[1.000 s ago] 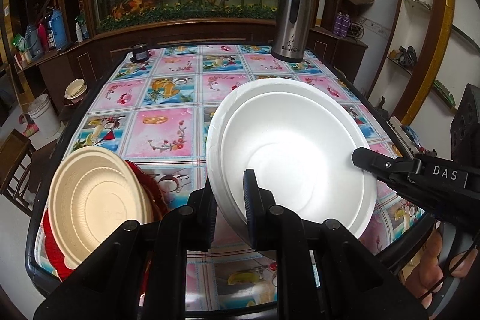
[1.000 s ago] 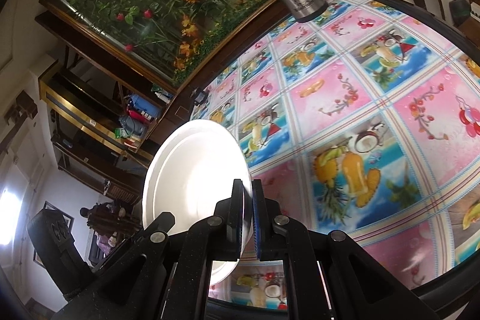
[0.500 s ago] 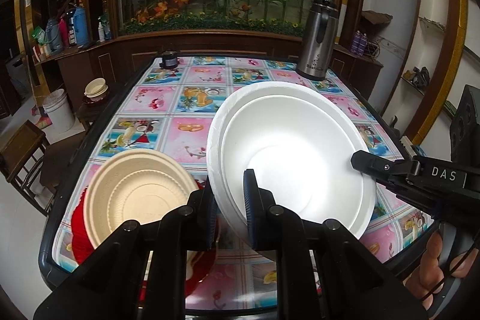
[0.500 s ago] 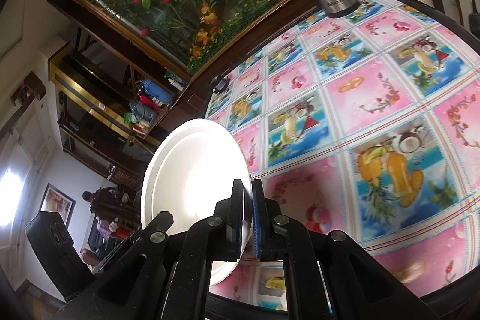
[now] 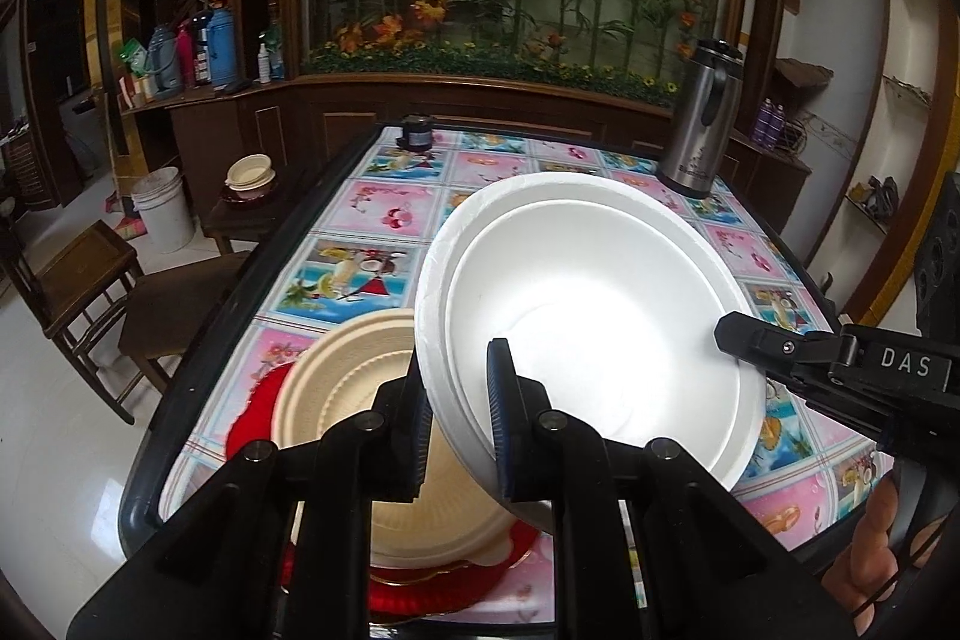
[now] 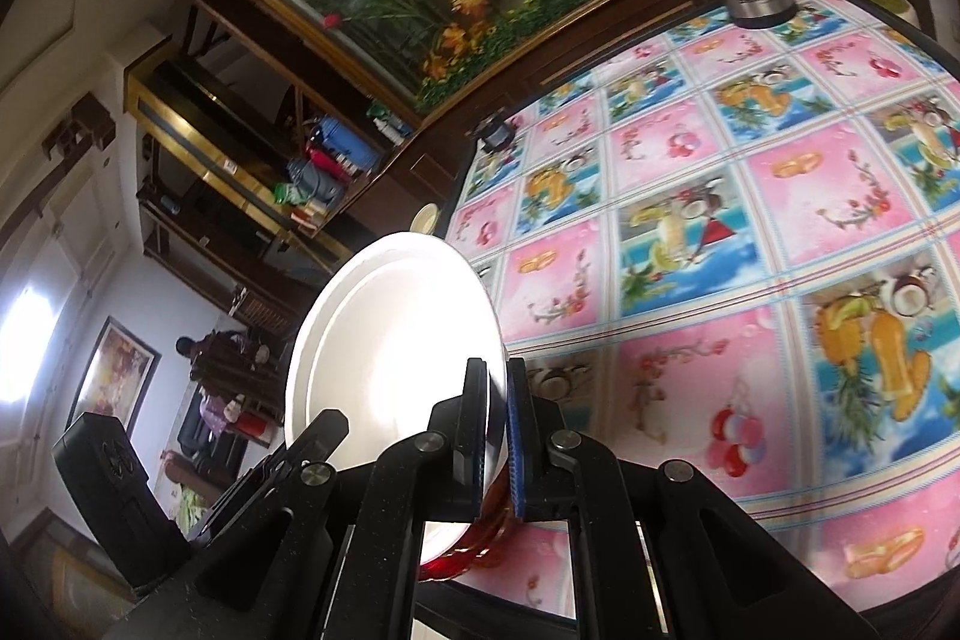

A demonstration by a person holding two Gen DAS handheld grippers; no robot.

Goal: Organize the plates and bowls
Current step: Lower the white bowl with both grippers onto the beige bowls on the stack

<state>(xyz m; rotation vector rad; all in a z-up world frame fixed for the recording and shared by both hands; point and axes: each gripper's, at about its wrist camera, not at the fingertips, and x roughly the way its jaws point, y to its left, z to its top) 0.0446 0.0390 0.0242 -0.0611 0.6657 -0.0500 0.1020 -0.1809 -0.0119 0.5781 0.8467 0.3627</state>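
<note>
— While we hold the white bowls [image 5: 594,334] up off the table [image 5: 384,214], tilted with the open side toward the left wrist camera, where do they sit against the stack?

— Up and to the right of it. The beige plate [image 5: 342,388] lies flat on the red plate [image 5: 258,412] at the table's near left corner, partly hidden behind the white rim.

— Who has them?

— Both of us. The left gripper [image 5: 459,400] has its jaws closed over the near rim, one finger inside and one outside; the right gripper [image 6: 495,430] pinches the opposite edge, jaws shut on it.

— Which hand is nearer the stack?

— The left, we judge. The bowls need to level out and travel down and leftward to nest there.
</note>
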